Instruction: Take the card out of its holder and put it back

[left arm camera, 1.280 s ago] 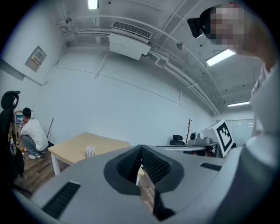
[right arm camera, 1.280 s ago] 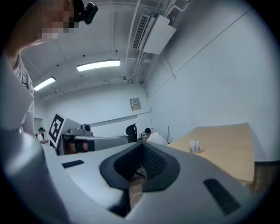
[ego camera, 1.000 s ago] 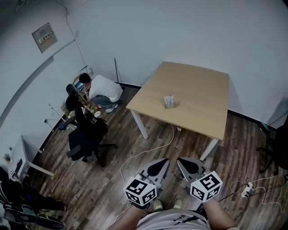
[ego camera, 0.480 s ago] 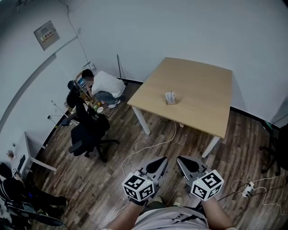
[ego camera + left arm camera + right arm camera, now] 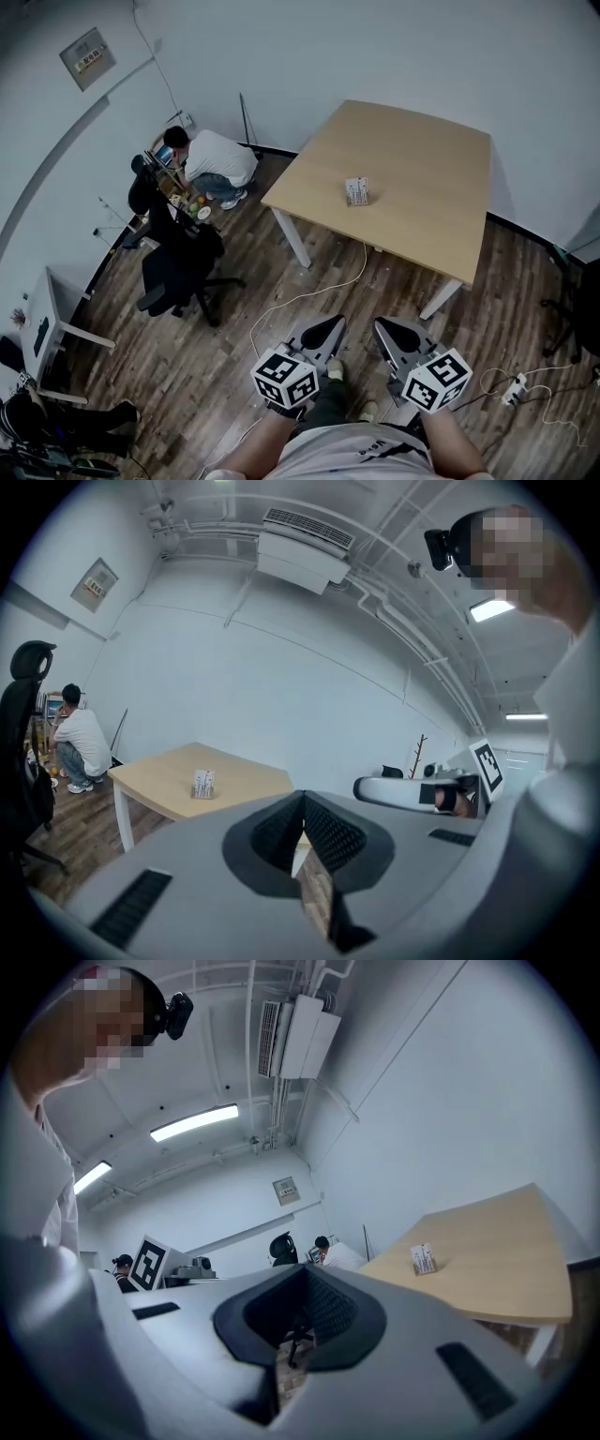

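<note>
1. Two tools hang low over the wooden floor point(image 5: 234, 375), well apart from the table point(image 5: 427, 220).
2. The left tool point(image 5: 330, 325) has its jaws pressed together, nothing between them.
3. The right tool point(image 5: 384, 326) is likewise closed and empty.
4. The card point(image 5: 354, 187) stands upright in its holder point(image 5: 356, 200) near the middle of the table.
5. A person point(image 5: 214, 176) crouches by the wall beside a black chair point(image 5: 176, 272).

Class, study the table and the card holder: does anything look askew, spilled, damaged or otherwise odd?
Nothing stands out. The card sits upright in its holder on the table, and nothing is spilled. The left claw and right claw are shut and empty, over the floor.
</note>
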Demonstrator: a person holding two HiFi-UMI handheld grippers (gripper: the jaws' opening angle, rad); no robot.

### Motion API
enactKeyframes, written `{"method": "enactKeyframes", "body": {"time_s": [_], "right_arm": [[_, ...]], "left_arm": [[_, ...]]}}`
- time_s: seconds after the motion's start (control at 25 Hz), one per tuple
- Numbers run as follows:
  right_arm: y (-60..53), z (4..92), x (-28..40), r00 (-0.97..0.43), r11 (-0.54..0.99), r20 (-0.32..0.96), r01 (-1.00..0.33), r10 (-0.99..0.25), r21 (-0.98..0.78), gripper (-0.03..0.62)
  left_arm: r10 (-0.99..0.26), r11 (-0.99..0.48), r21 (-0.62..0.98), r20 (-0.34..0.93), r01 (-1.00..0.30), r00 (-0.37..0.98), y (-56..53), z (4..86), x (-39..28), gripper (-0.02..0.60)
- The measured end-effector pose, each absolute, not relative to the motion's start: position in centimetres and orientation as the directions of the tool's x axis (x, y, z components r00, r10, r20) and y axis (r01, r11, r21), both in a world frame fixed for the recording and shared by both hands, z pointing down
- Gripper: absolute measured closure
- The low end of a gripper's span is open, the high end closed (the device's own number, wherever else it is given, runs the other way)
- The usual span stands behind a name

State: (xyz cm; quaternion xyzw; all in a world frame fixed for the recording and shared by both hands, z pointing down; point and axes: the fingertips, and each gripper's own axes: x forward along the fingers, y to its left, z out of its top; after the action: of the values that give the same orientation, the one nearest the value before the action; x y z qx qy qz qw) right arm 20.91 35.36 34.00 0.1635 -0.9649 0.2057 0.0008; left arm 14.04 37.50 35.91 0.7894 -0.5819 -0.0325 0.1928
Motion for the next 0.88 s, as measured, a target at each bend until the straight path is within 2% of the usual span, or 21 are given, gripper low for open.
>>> {"method": "enactKeyframes", "body": {"time_s": [0.88], "right_arm": [[17.7,35.8,5.3,-0.866,0.789,0.154,-0.498,-0.477,-0.359,0.582]], "left_arm": [[-0.877,-0.380,0.306,0.180,-0.873,0.445,18.0,39.3,-3.2,0.569]]}}
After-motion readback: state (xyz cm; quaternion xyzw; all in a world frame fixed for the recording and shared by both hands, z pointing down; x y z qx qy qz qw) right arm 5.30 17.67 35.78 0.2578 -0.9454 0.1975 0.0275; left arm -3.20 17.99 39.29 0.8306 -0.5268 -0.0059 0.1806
